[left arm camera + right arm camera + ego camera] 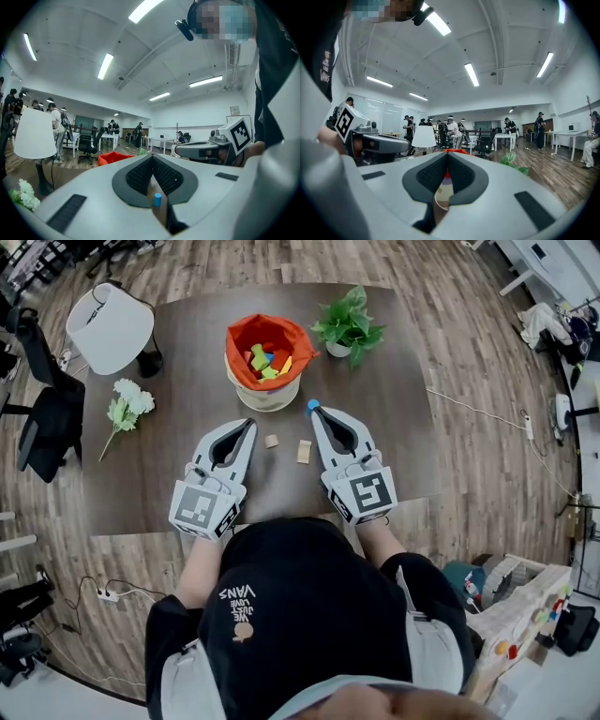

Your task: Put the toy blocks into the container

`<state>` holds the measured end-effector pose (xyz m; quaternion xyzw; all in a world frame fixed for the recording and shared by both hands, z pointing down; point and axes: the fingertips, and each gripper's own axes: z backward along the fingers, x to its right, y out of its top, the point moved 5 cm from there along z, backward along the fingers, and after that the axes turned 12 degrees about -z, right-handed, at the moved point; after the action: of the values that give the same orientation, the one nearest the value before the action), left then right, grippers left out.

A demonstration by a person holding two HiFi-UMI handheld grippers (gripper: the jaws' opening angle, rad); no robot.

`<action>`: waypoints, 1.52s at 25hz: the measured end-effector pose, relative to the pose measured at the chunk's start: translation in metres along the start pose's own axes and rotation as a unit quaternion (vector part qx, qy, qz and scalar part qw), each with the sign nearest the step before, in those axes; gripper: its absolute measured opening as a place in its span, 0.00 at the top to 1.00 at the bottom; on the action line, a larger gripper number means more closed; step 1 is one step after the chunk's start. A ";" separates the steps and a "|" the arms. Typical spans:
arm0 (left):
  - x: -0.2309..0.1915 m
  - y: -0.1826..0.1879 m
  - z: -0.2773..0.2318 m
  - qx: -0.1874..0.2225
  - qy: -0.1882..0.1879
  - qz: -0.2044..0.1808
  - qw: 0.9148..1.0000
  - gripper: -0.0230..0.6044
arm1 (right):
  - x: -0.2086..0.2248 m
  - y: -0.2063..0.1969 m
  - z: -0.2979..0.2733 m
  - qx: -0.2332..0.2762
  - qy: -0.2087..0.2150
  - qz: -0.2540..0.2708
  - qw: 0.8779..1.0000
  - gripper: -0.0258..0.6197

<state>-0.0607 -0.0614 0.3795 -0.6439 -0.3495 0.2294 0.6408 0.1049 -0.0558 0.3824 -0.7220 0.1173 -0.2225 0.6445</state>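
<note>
The container (265,395), a cream tub lined with orange cloth, stands mid-table and holds several coloured blocks (266,362). Two wooden blocks (272,441) (304,451) lie on the table between my grippers. A small blue cylinder (312,405) stands right at the tip of the right gripper (313,414); I cannot tell whether they touch. It also shows low through the jaws in the left gripper view, as a blue cylinder (157,199). The right gripper's tips meet with nothing between them. The left gripper (250,424) is shut too and holds nothing.
A potted plant (349,329) sits right of the container. A white lamp (111,326) stands at the table's far left corner, with white flowers (127,404) lying near the left edge. Office chairs and people fill the room beyond.
</note>
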 end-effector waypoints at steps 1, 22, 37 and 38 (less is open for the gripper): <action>-0.001 0.000 0.000 0.000 -0.001 0.000 1.000 0.95 | -0.001 -0.001 -0.002 -0.001 0.002 0.001 1.000 0.93; -0.007 -0.007 0.002 -0.004 -0.013 0.007 1.000 0.95 | 0.016 -0.087 -0.038 -0.180 0.042 0.016 0.983 0.92; -0.009 -0.018 0.007 -0.013 -0.013 0.018 1.000 0.95 | 0.044 -0.215 -0.036 -0.492 0.141 0.151 0.846 0.69; -0.009 -0.018 0.007 -0.013 -0.013 0.018 1.000 0.95 | 0.044 -0.220 -0.035 -0.504 0.152 0.155 0.836 0.69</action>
<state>-0.0744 -0.0646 0.3952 -0.6553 -0.3494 0.2446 0.6235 0.1007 -0.0755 0.6082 -0.8765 0.4199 -0.1370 0.1916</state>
